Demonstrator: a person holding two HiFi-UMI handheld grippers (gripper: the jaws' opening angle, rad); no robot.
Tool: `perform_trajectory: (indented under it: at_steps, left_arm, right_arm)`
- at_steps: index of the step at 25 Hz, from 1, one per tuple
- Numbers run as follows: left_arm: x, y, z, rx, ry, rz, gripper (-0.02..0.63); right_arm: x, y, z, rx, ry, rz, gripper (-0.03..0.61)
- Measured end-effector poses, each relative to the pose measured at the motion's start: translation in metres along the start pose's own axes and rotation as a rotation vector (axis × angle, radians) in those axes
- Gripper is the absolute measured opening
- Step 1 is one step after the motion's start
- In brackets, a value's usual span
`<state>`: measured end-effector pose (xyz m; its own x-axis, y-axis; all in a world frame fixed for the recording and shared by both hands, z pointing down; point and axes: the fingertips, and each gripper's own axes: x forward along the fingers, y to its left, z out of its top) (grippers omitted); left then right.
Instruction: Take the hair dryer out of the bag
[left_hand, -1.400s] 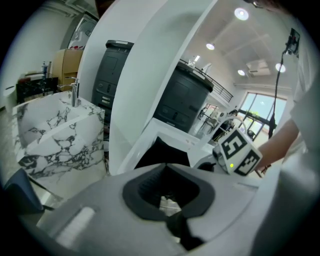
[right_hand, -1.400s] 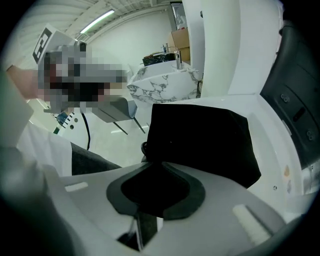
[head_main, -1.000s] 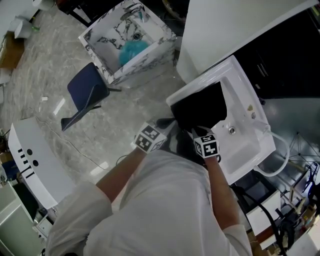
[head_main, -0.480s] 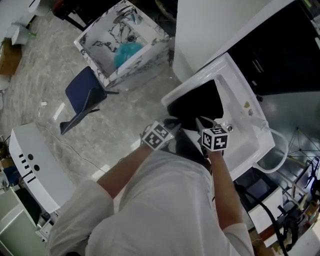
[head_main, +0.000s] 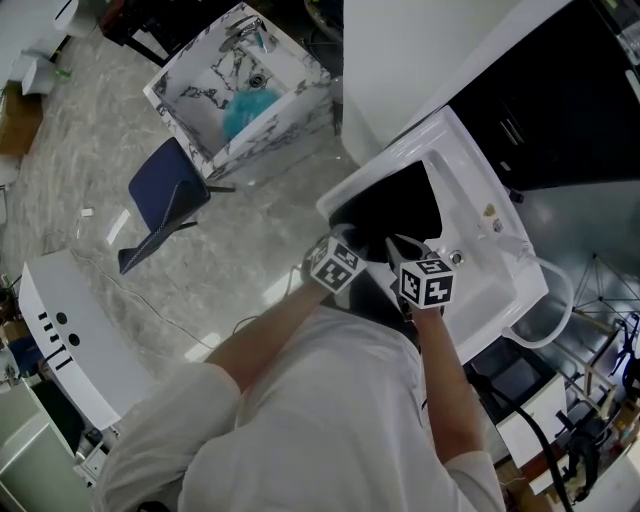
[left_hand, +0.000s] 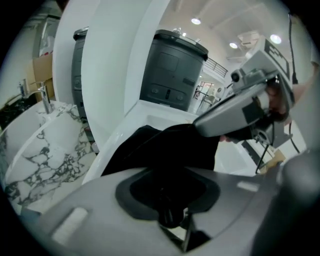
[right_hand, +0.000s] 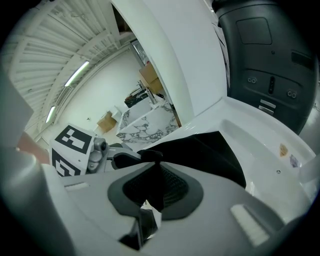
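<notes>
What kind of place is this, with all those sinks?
Probably a bathroom-fixture showroom or storeroom: a marble-patterned sink sits loose on the floor, a white basin holds a black bag, and another white unit stands apart at left.

- Bright, even light is being cast from overhead: round ceiling lights (left_hand: 196, 21) in the left gripper view, a strip light (right_hand: 80, 73) in the right gripper view.
- Glare is being thrown back by the floor (head_main: 272, 290).
- Both gripper views are being bent by the wide lens, darkened at the corners, blurred in the foreground.
- The black bag (head_main: 395, 205) is being rendered without detail.
</notes>
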<state>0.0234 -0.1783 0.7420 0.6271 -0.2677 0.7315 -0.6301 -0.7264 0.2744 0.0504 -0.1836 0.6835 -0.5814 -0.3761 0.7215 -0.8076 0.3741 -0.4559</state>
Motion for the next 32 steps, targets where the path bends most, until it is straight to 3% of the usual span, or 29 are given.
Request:
perform_trajectory:
  at_steps: [7,9,11,22,26,32]
  left_arm:
    - [0.022,0.008,0.002,0.050,0.032,0.092,0.144]
    - [0.025,0.010,0.003,0.079,0.034,0.122,0.214]
    - [0.027,0.011,0.001,0.088,0.039,0.136,0.233]
    - [0.053,0.014,-0.011,0.092,0.118,0.107,0.235]
    - [0.068,0.015,-0.024,0.089,0.202,0.089,0.253]
    - [0.067,0.014,-0.022,0.015,0.217,0.042,0.241]
  right_arm:
    - [-0.003,-0.005,0.004,0.007,-0.010,0.005,0.026]
    - [-0.003,-0.007,0.005,0.010,-0.013,0.007,0.026]
    - [-0.004,-0.010,0.006,0.014,-0.014,0.010,0.026]
    - [-0.008,-0.016,0.002,0.031,-0.005,0.023,0.026]
    - [-0.007,-0.020,-0.002,0.031,0.006,0.019,0.026]
    - [-0.010,-0.027,-0.002,0.032,0.010,0.007,0.037]
